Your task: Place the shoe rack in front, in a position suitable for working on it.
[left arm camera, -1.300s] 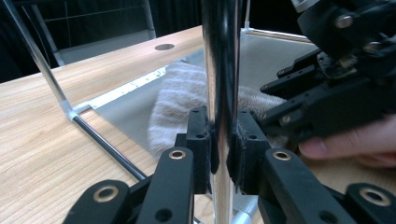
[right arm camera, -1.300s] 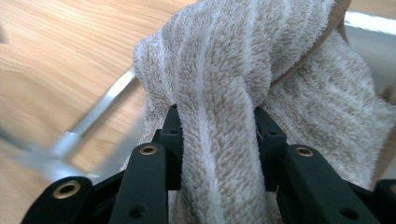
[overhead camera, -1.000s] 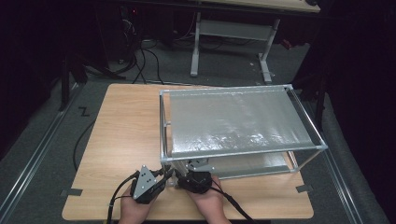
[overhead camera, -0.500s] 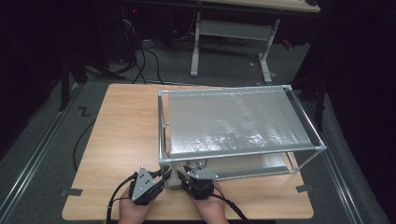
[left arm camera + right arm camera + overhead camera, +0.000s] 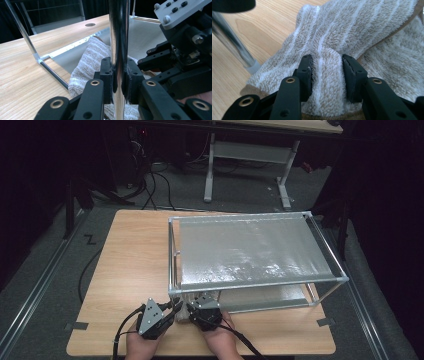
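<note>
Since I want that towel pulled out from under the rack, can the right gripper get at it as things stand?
Probably yes: the right gripper already has a fold of the towel between its jaws, with nothing blocking it.

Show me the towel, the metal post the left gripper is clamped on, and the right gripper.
towel (image 5: 362,27): right gripper view, striped fold above the fingers.
metal post (image 5: 119,37): left gripper view, shiny shaft above the fingers.
right gripper (image 5: 327,75): right gripper view, midway between its fingertips.

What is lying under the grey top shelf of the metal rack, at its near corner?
A beige striped terry towel lies there, bunched on the lower shelf. The top shelf covers its far part.
</note>
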Available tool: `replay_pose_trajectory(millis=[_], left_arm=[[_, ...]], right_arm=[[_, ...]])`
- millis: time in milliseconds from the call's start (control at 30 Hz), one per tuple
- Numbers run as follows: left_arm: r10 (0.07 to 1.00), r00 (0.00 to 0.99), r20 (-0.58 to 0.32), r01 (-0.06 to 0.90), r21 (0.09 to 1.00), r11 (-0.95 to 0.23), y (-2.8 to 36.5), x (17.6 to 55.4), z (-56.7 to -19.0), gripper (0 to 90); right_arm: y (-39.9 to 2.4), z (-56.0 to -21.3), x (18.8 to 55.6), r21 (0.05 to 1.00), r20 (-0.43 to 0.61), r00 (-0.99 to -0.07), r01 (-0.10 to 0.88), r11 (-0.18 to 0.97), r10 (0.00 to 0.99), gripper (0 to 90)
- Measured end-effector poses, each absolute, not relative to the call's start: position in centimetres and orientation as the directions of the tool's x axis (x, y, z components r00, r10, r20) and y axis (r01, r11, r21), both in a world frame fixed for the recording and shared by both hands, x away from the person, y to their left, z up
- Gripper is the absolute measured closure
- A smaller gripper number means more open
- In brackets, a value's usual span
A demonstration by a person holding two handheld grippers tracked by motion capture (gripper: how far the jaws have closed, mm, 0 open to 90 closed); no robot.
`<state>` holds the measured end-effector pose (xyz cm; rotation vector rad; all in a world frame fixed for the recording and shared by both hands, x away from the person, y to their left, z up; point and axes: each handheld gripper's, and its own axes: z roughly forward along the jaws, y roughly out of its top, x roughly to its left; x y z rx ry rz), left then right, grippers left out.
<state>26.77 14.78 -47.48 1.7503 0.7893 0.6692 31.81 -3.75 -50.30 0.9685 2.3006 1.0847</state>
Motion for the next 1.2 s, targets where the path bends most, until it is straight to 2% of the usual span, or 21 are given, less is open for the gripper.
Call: replay_pose_trajectory(millis=[200, 367, 433, 1200], left_arm=[[0.770, 0.636, 0.052, 0.193, 0.955, -0.224, 15.0, 26.8, -47.5, 79.2], [0.760, 0.648, 0.043, 0.196, 0.955, -0.221, 15.2, 26.9, -47.6, 79.3], [0.758, 0.652, 0.012, 0.212, 0.957, -0.198, 15.3, 27.0, -47.6, 79.8], [0.753, 0.657, 0.009, 0.222, 0.953, -0.205, 15.4, 26.9, -47.5, 80.3]], right_arm=[[-4.2, -50.5, 31.6, 0.786, -0.134, -0.667, 0.379, 0.488, 0.733, 63.6], [-5.4, -50.4, 31.8, 0.778, -0.117, -0.641, 0.416, 0.471, 0.759, 63.6], [-6.3, -50.4, 32.0, 0.783, -0.120, -0.631, 0.414, 0.464, 0.767, 63.5], [-16.7, -50.1, 34.0, 0.777, -0.100, -0.468, 0.514, 0.362, 0.878, 62.8]])
